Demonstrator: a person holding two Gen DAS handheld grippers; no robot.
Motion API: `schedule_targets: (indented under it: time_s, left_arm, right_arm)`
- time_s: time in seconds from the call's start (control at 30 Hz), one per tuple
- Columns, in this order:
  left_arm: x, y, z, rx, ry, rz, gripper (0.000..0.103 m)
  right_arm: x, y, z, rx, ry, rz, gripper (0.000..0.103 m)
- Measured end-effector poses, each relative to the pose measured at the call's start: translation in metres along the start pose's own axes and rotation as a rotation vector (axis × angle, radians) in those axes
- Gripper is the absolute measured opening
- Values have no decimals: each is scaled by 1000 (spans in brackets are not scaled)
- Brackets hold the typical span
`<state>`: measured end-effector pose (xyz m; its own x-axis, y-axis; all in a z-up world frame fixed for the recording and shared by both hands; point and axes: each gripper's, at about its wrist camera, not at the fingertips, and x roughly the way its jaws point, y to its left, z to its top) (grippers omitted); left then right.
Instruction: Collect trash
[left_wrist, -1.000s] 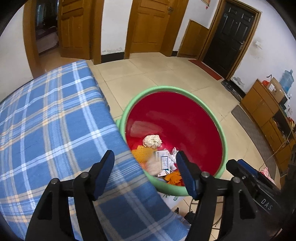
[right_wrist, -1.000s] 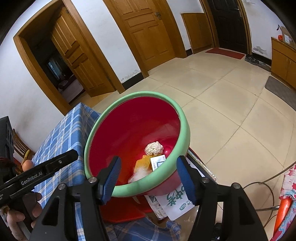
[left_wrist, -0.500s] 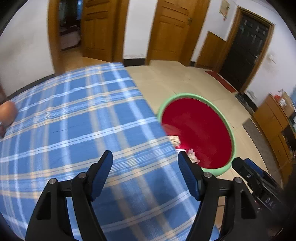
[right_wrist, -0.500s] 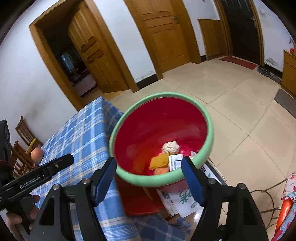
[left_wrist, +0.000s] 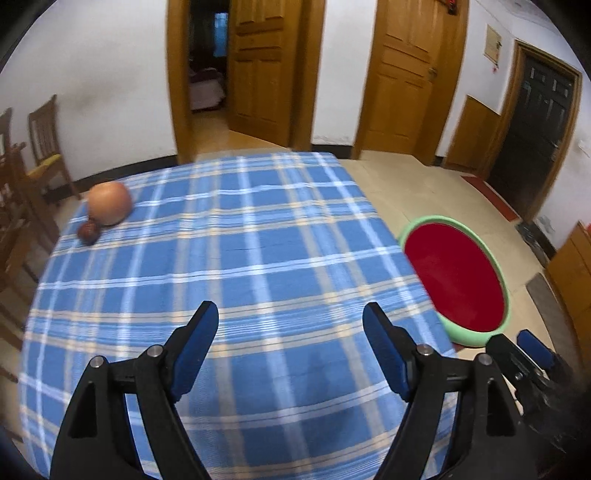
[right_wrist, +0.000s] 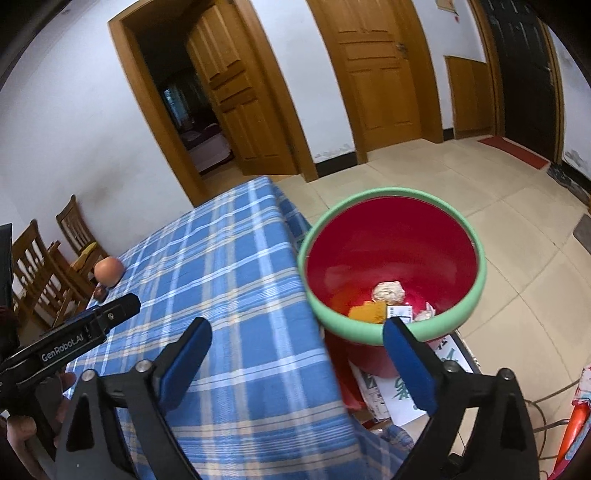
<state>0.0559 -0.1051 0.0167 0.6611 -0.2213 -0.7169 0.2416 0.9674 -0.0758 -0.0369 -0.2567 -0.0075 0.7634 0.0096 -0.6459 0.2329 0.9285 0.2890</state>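
I've got wide free room over the blue plaid tablecloth (left_wrist: 258, 258), bare across its middle and near side. Only obstacles on it: a round orange fruit (left_wrist: 110, 203) w/ a small dark one (left_wrist: 88, 232) touching it, far-left corner. Red basin (right_wrist: 391, 266) blocks the table's right edge; wooden chairs (right_wrist: 40, 273) crowd the left.

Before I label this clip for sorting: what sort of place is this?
Most likely a home's dining or living area: a table under a blue plaid tablecloth, wooden chairs by the wall, panelled wooden doors, and a red trash basin on the tiled floor.
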Motion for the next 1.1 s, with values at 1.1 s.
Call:
schedule_targets:
  time_s: [1.1]
  left_arm:
    - [-47,63,-28,-111,-69,113,86]
  right_arm:
    - [-16,66,-18,-119,-34,63,102]
